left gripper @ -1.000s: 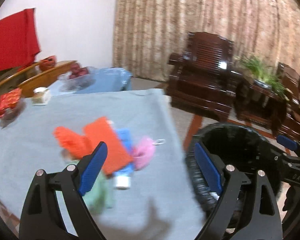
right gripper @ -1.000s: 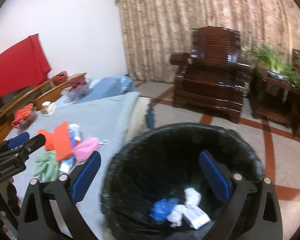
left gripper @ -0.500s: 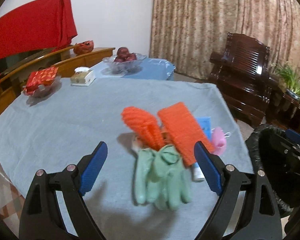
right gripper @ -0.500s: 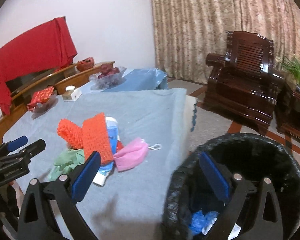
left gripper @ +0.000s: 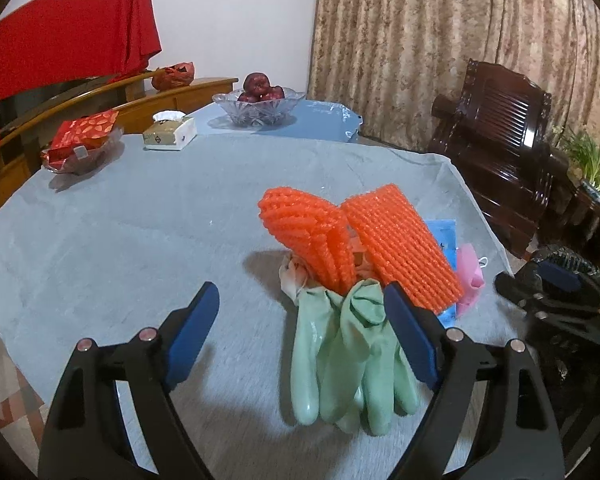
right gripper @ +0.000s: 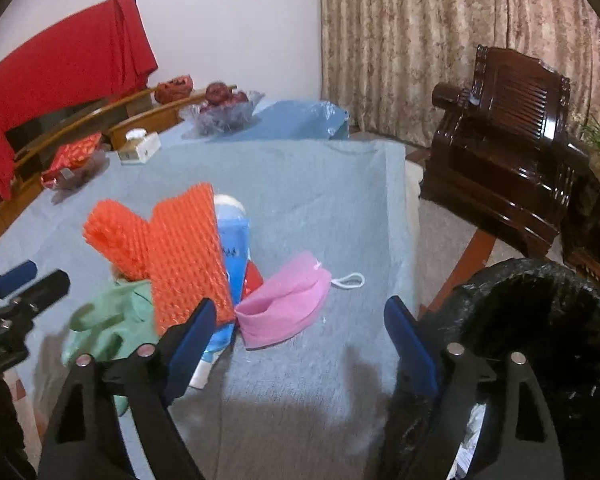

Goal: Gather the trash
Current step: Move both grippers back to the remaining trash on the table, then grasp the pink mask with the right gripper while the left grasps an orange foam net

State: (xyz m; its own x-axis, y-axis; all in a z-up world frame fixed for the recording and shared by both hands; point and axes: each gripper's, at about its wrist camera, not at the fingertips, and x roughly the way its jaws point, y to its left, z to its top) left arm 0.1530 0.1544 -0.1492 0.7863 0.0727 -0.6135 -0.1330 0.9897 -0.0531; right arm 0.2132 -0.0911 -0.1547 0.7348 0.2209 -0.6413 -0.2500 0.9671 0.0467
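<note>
Both claws released, nothing between the blue pads. Left claw [left gripper: 302, 338] hangs over the near part of the counter [left gripper: 120, 240], w/ the green gloves [left gripper: 352, 356] lying just beside and partly behind its right pad. Right claw [right gripper: 300, 336] hangs over the counter's near-right part, the pink mask [right gripper: 286, 306] lying between its pads further out, apart from both.

Trash is in one heap mid-counter on the grey-blue cloth: two orange foam nets [left gripper: 360, 248] leaning on each other, gloves touching their near ends, a blue tube [right gripper: 234, 248] partly under the right net, mask just right of the tube w/ its white ear loop [right gripper: 350, 280] stretched out on the cloth. Something red [right gripper: 254, 278] peeks out btwn tube and mask; can't tell what.

Bin [right gripper: 540, 320] w/ black liner sits off the counter's right edge, beside the right claw's right pad.

Far end of counter: tissue box [left gripper: 170, 132], glass fruit bowl [left gripper: 258, 106], dish of red packets [left gripper: 82, 144]. Dark wood armchair [right gripper: 504, 136] by the curtain.
</note>
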